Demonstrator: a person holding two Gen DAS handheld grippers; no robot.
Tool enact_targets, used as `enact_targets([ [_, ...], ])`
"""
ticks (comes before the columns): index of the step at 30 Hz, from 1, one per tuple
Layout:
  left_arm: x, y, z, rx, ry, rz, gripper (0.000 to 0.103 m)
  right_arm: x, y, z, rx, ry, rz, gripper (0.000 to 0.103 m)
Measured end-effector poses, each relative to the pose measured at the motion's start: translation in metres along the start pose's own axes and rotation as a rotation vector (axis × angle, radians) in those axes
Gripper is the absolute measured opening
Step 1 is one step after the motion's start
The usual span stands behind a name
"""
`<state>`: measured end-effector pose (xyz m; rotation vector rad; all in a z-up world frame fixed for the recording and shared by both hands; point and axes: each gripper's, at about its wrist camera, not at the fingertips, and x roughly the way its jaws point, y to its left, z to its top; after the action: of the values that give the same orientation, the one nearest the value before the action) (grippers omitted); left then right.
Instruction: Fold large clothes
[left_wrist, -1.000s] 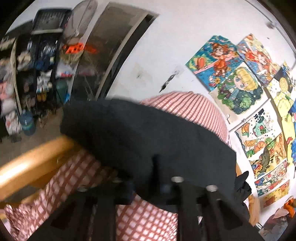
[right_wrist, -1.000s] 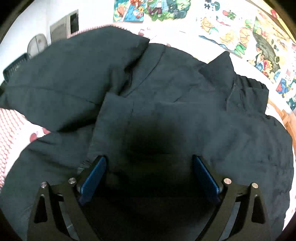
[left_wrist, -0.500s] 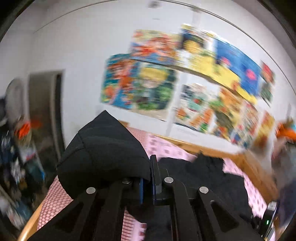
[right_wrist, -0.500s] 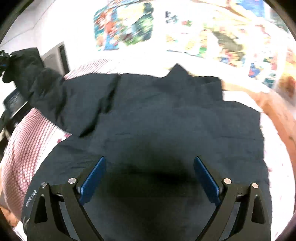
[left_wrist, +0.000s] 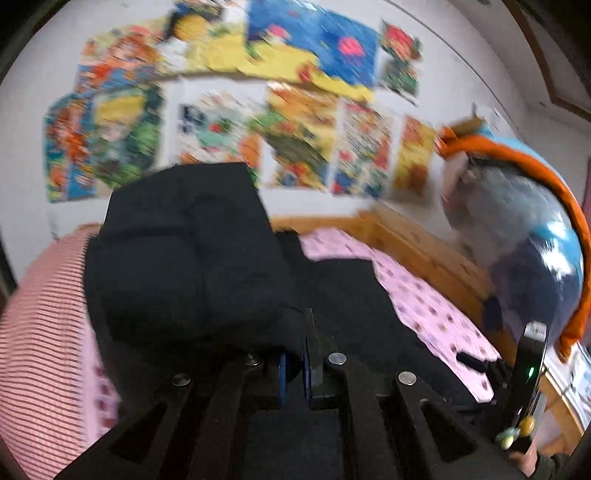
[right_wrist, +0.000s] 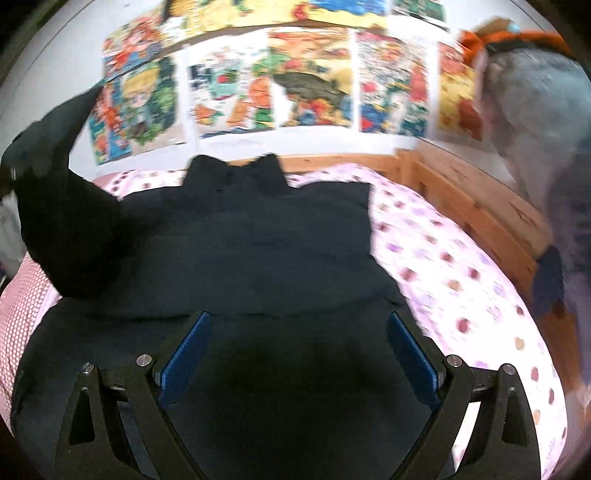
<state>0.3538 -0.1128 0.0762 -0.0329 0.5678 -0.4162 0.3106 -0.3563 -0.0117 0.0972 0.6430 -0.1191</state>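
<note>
A large black jacket (right_wrist: 258, 251) lies spread on the bed, collar toward the poster wall. One bunched black sleeve (left_wrist: 184, 258) is lifted off the bed, and my left gripper (left_wrist: 295, 350) is shut on its cloth. That raised sleeve (right_wrist: 62, 221) shows at the left of the right wrist view. My right gripper (right_wrist: 299, 321) hovers over the jacket's near part, open wide, with nothing between its blue pads (right_wrist: 184, 354).
The pink dotted sheet (right_wrist: 461, 277) is bounded by a wooden bed frame (right_wrist: 461, 192) at the back and right. A red-striped cover (left_wrist: 37, 332) lies at the left. A grey, blue and orange soft pile (left_wrist: 517, 229) stands at the right. Posters (right_wrist: 306, 74) fill the wall.
My left gripper has swung right and up, rolling, with the sleeve in it. My right gripper has drawn back from the jacket, so more of the bed shows.
</note>
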Motion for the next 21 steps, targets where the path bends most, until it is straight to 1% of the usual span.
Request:
enact_targets([
  [3, 0.030, -0.026, -0.016, 0.015, 0.064, -0.048, 0.007, 0.005, -0.023, -0.004, 0.057, 0.005, -0.018, 0.093],
  [7, 0.066, -0.051, -0.037, 0.029, 0.149, -0.098, 0.007, 0.012, -0.044, -0.010, 0.123, 0.008, -0.014, 0.093],
  [10, 0.091, -0.058, -0.047, 0.031, 0.218, -0.105, 0.007, 0.018, -0.055, -0.015, 0.146, 0.013, -0.025, 0.093],
  [14, 0.114, -0.055, -0.059, 0.013, 0.319, -0.157, 0.009, 0.020, -0.065, -0.022, 0.181, 0.023, -0.017, 0.093],
  [17, 0.115, -0.054, -0.065, 0.027, 0.346, -0.187, 0.017, 0.025, -0.069, -0.026, 0.214, 0.033, 0.006, 0.093],
  [18, 0.114, -0.054, -0.067, 0.032, 0.349, -0.182, 0.027, 0.028, -0.068, -0.026, 0.226, 0.038, 0.017, 0.093],
  [19, 0.111, -0.052, -0.069, 0.033, 0.350, -0.170, 0.044, 0.030, -0.067, -0.026, 0.236, 0.042, 0.027, 0.093],
  [20, 0.109, -0.051, -0.069, 0.032, 0.345, -0.162, 0.055, 0.032, -0.066, -0.028, 0.239, 0.046, 0.030, 0.093],
  [21, 0.103, -0.049, -0.069, 0.026, 0.321, -0.153, 0.073, 0.034, -0.063, -0.028, 0.236, 0.050, 0.031, 0.093],
])
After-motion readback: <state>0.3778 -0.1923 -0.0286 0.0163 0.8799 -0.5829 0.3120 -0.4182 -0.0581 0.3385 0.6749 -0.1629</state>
